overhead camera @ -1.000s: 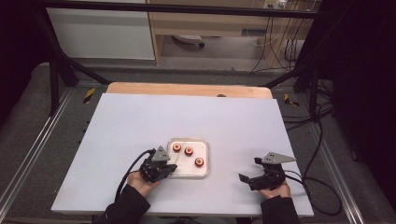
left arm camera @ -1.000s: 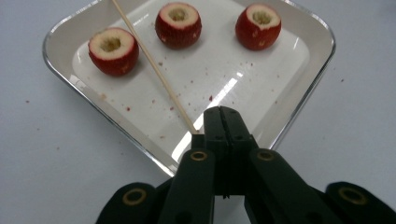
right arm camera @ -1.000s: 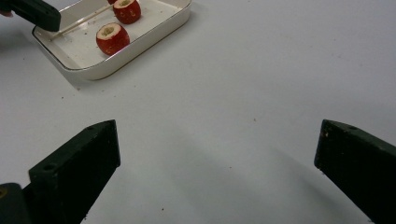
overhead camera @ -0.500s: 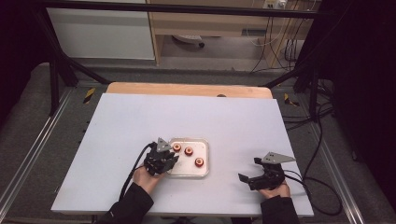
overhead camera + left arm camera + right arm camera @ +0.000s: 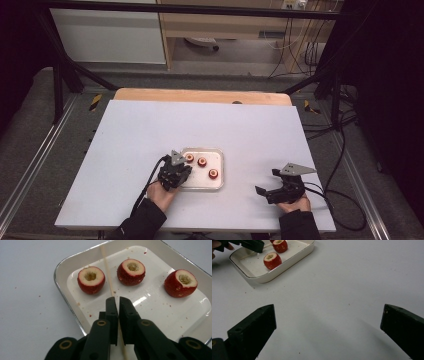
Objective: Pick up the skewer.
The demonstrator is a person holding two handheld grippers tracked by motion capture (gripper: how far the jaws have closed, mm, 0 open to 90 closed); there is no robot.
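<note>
Left tool (image 5: 117, 302) clenched on a thin wooden skewer (image 5: 107, 270) low over the white tray (image 5: 63, 293), lined up between two of three cored strawberries (image 5: 91, 279), likely for spearing; right tool (image 5: 328, 322) released, well apart from the tray on the desk (image 5: 135, 130).

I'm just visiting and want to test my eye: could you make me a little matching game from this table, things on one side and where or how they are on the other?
Things:
1. left gripper
2. right gripper
3. wooden skewer
4. three cored red fruits

States:
a. sitting cut side up in the white tray
b. fingers spread wide above bare table
c. pinched between two black fingers, lying across the tray
d. fingers closed, over the tray's near edge

Pairs: 1-d, 2-b, 3-c, 4-a
</note>
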